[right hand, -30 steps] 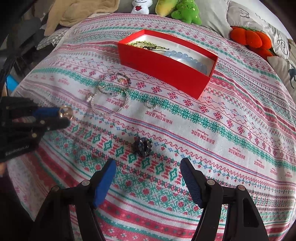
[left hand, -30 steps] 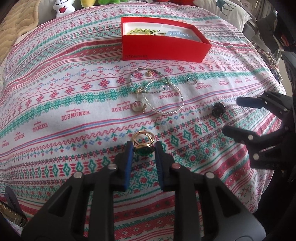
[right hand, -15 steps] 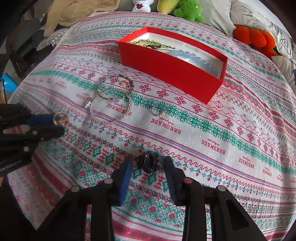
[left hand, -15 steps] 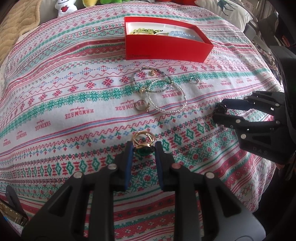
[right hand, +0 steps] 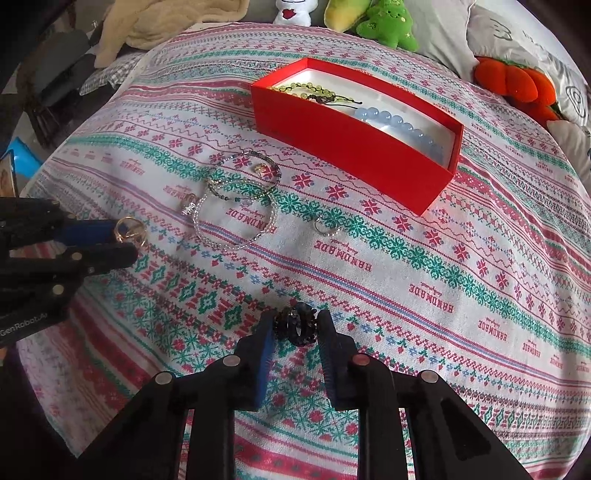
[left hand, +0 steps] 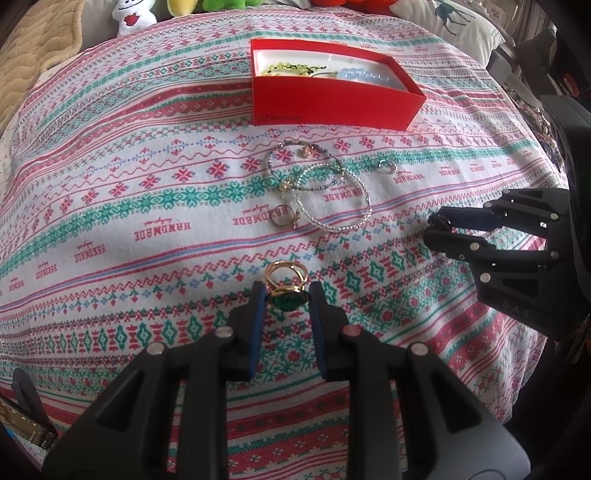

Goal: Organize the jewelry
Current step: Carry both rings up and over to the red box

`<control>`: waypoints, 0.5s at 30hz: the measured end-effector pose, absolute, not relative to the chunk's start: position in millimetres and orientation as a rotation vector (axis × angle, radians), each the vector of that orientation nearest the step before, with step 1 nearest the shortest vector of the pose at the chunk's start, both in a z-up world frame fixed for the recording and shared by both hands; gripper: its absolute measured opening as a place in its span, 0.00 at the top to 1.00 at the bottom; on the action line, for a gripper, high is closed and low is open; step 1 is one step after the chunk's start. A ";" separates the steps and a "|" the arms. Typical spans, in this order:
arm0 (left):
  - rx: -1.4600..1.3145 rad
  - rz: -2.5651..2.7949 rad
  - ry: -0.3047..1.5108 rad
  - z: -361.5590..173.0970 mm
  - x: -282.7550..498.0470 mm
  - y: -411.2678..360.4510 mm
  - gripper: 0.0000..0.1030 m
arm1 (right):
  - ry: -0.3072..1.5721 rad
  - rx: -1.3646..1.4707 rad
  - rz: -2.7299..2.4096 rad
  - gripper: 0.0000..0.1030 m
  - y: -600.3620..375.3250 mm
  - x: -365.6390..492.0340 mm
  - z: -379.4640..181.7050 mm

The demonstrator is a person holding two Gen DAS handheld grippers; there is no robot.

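The left gripper [left hand: 286,297] is sitting low over the patterned bedspread [left hand: 110,192], jaws nearly closed and pinching a gold ring with a green stone [left hand: 287,291]; the band is pointing forward past the blue pads, and the same ring is showing at the far left of the right wrist view [right hand: 127,229]. Just ahead and slightly right, the loose jewelry is lying on the bedspread: a small gold ring [left hand: 282,220] touching a clear beaded bangle [left hand: 334,199], which is overlapping a dark beaded bracelet [left hand: 306,166]; a gold stud [left hand: 304,150] is lying inside that bracelet's loop. A small silver hoop [left hand: 387,167] is lying apart to the right of the cluster. Beyond the cluster, a red box [left hand: 332,107] is standing open on the bed, holding a yellow-green bead bracelet [left hand: 286,68] toward its left end and a pale blue bead bracelet [left hand: 369,76] toward its right end. Further right, the right gripper [right hand: 297,326] is holding its jaws narrowly apart, gripping a dark, faceted ring-shaped piece [right hand: 297,325] between the pads; whether the piece is touching the bedspread cannot be told. Plush toys [right hand: 384,22] and an orange cushion [right hand: 517,85] are lying along the far edge of the bed.
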State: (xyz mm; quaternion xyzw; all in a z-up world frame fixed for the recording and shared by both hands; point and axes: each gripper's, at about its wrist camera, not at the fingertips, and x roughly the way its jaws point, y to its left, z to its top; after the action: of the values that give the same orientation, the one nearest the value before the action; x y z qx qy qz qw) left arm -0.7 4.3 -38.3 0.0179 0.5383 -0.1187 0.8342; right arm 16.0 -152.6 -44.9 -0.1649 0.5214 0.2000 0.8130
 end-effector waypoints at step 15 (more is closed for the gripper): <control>-0.022 -0.236 1.100 -14.0 5.0 8.7 0.76 | 1.090 -0.300 0.424 0.77 -159.0 19.0 -19.9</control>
State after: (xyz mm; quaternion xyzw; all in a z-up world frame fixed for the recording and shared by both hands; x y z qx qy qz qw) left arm 5.0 8.7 -14.0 -0.0104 0.5213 -0.1119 0.8460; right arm 19.0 -159.0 -19.9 -0.1411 0.5126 0.1993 0.8232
